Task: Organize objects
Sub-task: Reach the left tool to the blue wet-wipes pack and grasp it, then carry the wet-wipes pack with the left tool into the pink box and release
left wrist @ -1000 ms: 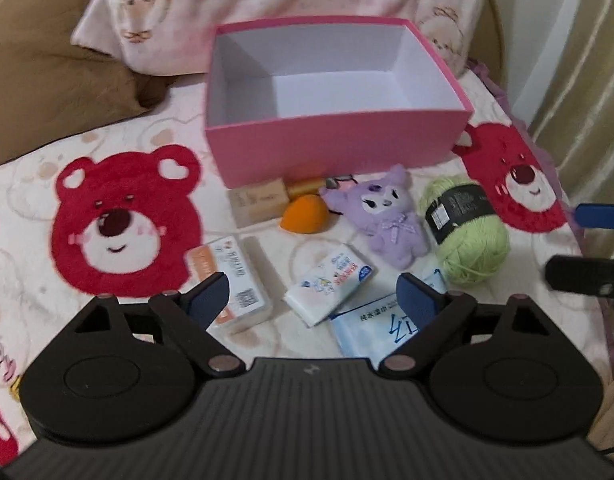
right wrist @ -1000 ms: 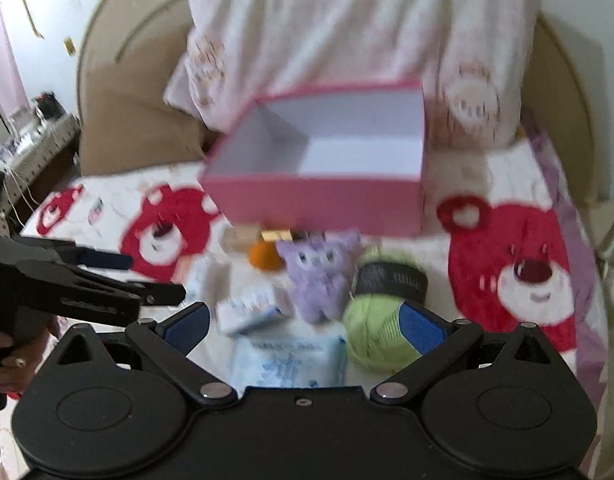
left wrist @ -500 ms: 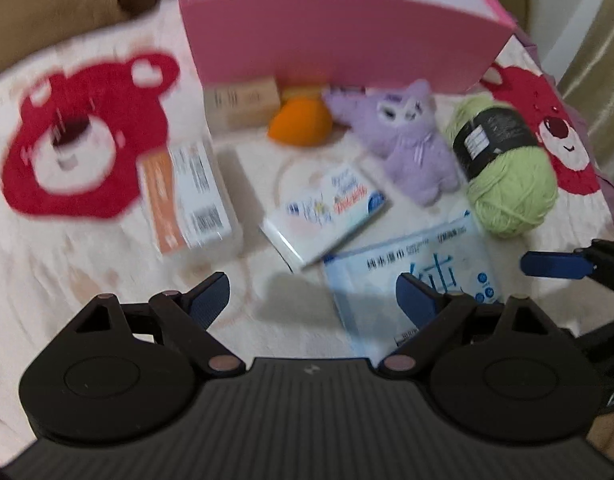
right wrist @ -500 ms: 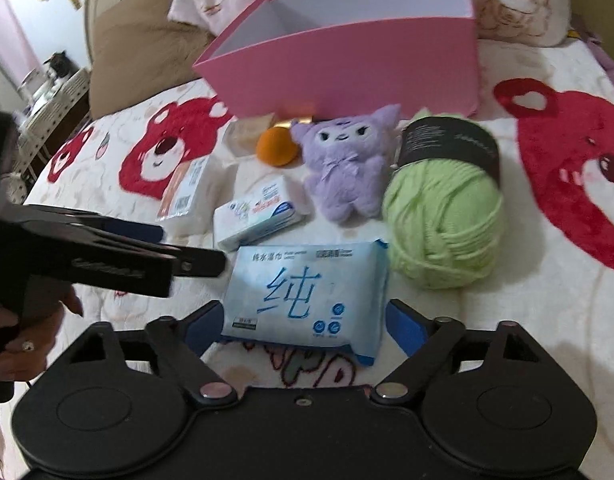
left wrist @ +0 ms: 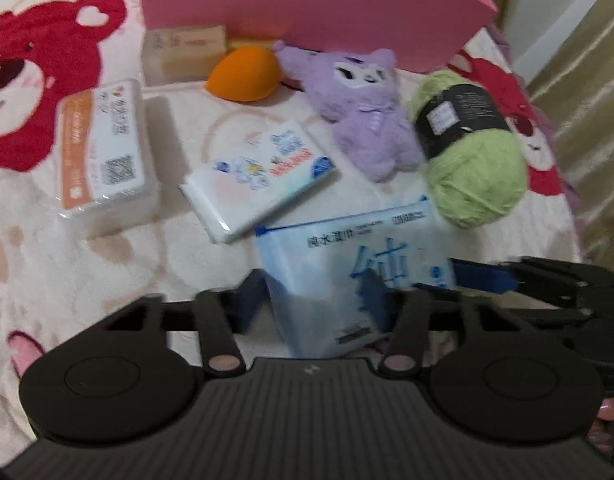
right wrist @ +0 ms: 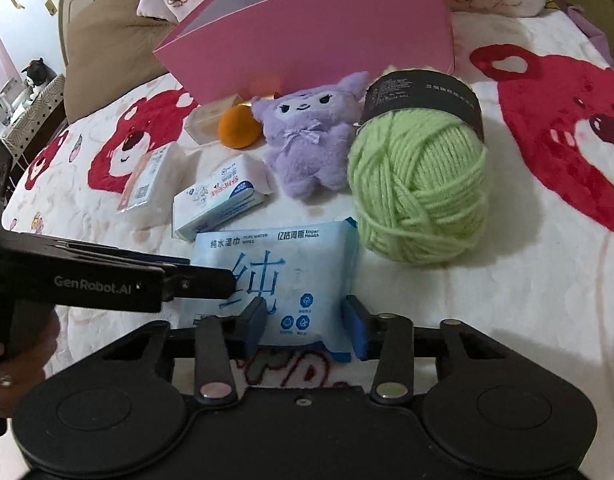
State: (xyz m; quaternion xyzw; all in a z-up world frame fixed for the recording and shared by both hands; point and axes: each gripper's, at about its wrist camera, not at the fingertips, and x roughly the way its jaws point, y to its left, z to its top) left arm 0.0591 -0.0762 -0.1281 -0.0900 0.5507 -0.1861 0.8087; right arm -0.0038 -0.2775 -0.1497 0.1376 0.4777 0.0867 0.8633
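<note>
A light blue wet wipes pack (left wrist: 359,248) (right wrist: 283,256) lies on the bear-print blanket, nearest to me. My left gripper (left wrist: 313,300) is closing, its blue pads against the pack's two sides, and the pack looks buckled between them. My right gripper (right wrist: 305,322) is closing too, its pads touching the pack's near end on both sides. In the right wrist view the left gripper (right wrist: 187,280) comes in from the left over the pack. In the left wrist view the right gripper (left wrist: 487,276) reaches in from the right. A pink box (left wrist: 307,0) (right wrist: 327,40) stands behind.
Between pack and box lie a green yarn ball (right wrist: 419,192), a purple plush (right wrist: 307,144), an orange sponge (right wrist: 239,126), a small tissue pack (right wrist: 219,200), an orange-white pack (right wrist: 151,178) and a beige box (right wrist: 211,120). Pillows sit behind the box.
Both grippers have come down onto the blue wet wipes pack. Their jaws, wide apart before, have closed in on it from both ends.
</note>
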